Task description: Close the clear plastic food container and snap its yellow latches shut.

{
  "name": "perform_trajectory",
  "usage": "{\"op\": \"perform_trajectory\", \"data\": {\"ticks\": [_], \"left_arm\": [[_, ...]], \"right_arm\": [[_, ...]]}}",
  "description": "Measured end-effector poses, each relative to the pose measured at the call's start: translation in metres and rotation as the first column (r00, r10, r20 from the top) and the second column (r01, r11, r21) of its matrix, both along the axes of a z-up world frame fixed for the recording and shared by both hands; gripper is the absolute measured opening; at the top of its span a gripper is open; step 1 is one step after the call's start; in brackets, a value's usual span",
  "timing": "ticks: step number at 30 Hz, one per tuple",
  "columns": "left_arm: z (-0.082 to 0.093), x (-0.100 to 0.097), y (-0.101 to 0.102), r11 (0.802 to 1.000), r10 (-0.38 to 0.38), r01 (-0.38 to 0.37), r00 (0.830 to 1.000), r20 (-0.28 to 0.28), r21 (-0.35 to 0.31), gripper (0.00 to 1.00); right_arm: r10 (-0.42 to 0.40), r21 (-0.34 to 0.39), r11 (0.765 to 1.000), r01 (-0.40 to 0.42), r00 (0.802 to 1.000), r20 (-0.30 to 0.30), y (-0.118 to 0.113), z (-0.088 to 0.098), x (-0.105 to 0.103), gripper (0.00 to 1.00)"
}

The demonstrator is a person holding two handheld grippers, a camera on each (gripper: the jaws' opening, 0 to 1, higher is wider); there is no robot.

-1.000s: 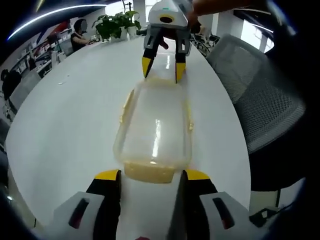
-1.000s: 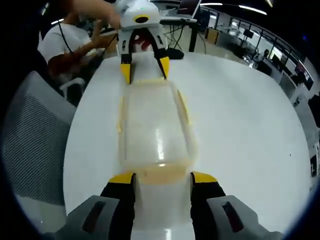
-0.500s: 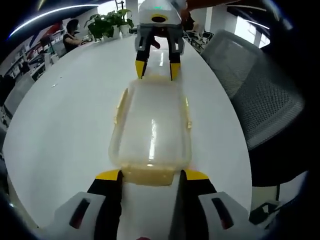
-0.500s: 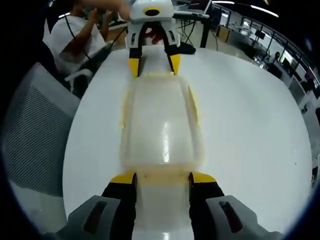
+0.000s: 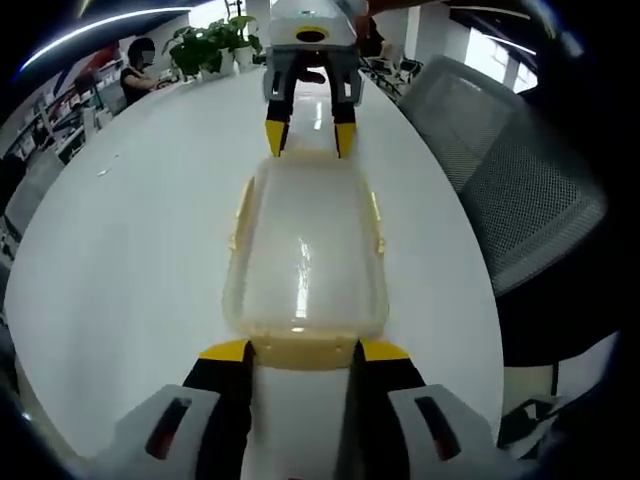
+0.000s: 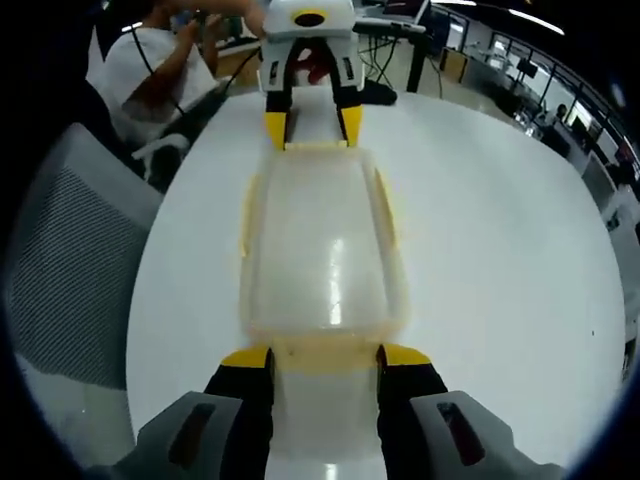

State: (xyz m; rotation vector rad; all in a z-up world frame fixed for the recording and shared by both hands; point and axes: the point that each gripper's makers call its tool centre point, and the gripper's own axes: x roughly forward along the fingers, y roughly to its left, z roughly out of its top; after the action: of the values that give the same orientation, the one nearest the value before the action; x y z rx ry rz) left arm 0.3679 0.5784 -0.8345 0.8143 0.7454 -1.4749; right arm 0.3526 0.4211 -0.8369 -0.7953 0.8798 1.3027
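A clear plastic food container (image 5: 305,250) lies lengthwise on the white table (image 5: 130,230) with its lid resting on top. Yellow side latches (image 5: 240,215) run along its long edges. My left gripper (image 5: 303,352) is open, and the near yellow end latch (image 5: 300,350) sits between its tips. At the far end my right gripper (image 5: 306,140) is open astride the other end latch. In the right gripper view the same container (image 6: 322,250) runs away from my right gripper (image 6: 325,357), whose tips flank its near end latch (image 6: 325,352). My left gripper (image 6: 312,128) meets the far end.
A grey mesh office chair (image 5: 520,200) stands close to the table edge beside the container, seen too as the chair (image 6: 70,270). Potted plants (image 5: 215,45) sit at the table's far end. A person in a white shirt (image 6: 150,70) is behind the left gripper.
Both grippers have closed in on the container's two ends and lined up with it. The end latches now sit between the tips. The container has stayed in place.
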Motion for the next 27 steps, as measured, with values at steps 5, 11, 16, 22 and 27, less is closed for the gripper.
{"op": "perform_trajectory", "data": {"ticks": [5,11,16,22,27], "left_arm": [[-0.0006,-0.0001,-0.0032,0.998,-0.033,0.033,0.999,0.001,0.049,0.4],[-0.0008,-0.0007,-0.0016,0.998,-0.024,0.024,1.0,0.002,0.065,0.4],[-0.0008,-0.0008,-0.0015,0.998,-0.029,0.029,1.0,0.002,0.061,0.4],[-0.0001,-0.0011,0.0005,0.999,-0.024,0.024,1.0,0.0,0.022,0.4],[0.0008,0.0015,-0.0014,0.999,-0.039,0.039,0.999,0.001,0.022,0.39]], "right_arm": [[0.018,-0.097,0.995,-0.019,1.0,-0.012,0.0008,-0.0015,0.0005,0.4],[0.023,-0.06,0.998,-0.024,1.0,-0.015,-0.0026,-0.0008,0.0005,0.4],[0.044,-0.028,0.999,-0.044,0.999,-0.008,-0.0025,-0.0007,0.0,0.41],[0.011,0.007,1.0,-0.011,1.0,-0.011,-0.0009,-0.0004,0.0006,0.4],[0.003,-0.027,1.0,-0.004,1.0,-0.011,0.0008,0.0,0.0004,0.39]]}}
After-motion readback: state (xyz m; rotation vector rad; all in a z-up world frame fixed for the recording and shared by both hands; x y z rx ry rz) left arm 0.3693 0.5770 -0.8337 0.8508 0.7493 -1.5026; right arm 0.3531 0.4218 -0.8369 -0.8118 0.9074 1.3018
